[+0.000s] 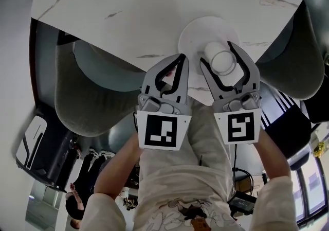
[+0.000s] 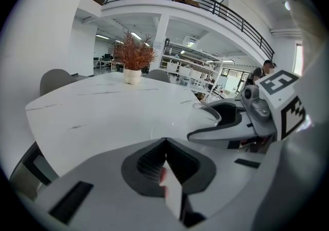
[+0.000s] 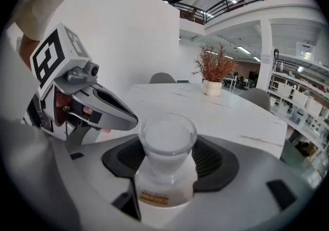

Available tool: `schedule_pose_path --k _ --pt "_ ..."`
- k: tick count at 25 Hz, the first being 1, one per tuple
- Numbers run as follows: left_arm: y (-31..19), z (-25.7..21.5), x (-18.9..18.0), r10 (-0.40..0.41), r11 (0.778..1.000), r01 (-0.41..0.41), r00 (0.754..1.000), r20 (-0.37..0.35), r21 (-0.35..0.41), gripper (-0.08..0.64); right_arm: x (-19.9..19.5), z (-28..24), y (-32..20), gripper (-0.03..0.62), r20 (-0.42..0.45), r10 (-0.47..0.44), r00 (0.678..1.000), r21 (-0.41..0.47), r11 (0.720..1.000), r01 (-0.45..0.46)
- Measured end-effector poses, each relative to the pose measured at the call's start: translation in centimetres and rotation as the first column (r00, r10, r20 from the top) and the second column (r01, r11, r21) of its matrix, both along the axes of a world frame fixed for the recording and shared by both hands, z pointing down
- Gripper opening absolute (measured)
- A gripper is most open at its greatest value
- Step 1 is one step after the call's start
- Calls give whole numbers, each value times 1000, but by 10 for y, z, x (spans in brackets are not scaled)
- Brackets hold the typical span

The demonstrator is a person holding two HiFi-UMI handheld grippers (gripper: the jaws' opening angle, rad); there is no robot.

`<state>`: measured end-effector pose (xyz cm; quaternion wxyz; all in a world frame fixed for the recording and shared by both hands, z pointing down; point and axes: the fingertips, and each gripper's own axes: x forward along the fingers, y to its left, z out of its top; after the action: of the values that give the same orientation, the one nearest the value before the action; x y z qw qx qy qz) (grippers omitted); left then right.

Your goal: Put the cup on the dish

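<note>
Right gripper (image 1: 220, 54) holding cup (image 1: 224, 62), over dish (image 1: 197, 34)

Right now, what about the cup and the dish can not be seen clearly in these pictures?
Head view: whether the cup touches the dish; seen from above, the cup hides its own base.
Head view: the dish's near edge, covered by the right tool.
Right gripper view: the print on the yellow label below the cup, too small to read.

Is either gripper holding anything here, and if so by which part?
The right gripper grips the cup by its sides, just below the rim. The left gripper is shut with nothing in it.
</note>
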<state>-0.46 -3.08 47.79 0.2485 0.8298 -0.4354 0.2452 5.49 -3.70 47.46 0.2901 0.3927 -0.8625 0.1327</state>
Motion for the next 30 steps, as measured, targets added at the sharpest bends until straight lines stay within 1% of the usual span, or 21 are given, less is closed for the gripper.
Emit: schedule_pose_path --k 4,9,12,17,22,26,30 --pt "-1 -4 -3 -11 1000 11 1000 8 7 3 0 -8 -1 264 36 24 999 6 1000 -24" --pt "-3 -17 -3 -5 1000 5 1000 18 21 3 -2 -21 -4 264 56 15 998 16 1000 -16" --pt "-3 -28 -4 -12 1000 11 1000 20 27 3 -2 -27 -3 264 74 24 997 13 1000 -25" --pt "0 -38 -4 -18 999 17 1000 21 40 3 1 -38 0 264 80 35 996 31 999 -38" --pt "2 -53 -1 -11 999 10 1000 22 52 3 2 -55 3 264 105 47 993 41 998 -52" --pt "3 -65 1 -21 998 21 1000 11 54 3 4 -68 5 264 106 38 994 43 998 -42" --pt "4 -77 1 -32 997 32 999 -1 63 3 2 -86 4 264 142 54 988 53 997 -62"
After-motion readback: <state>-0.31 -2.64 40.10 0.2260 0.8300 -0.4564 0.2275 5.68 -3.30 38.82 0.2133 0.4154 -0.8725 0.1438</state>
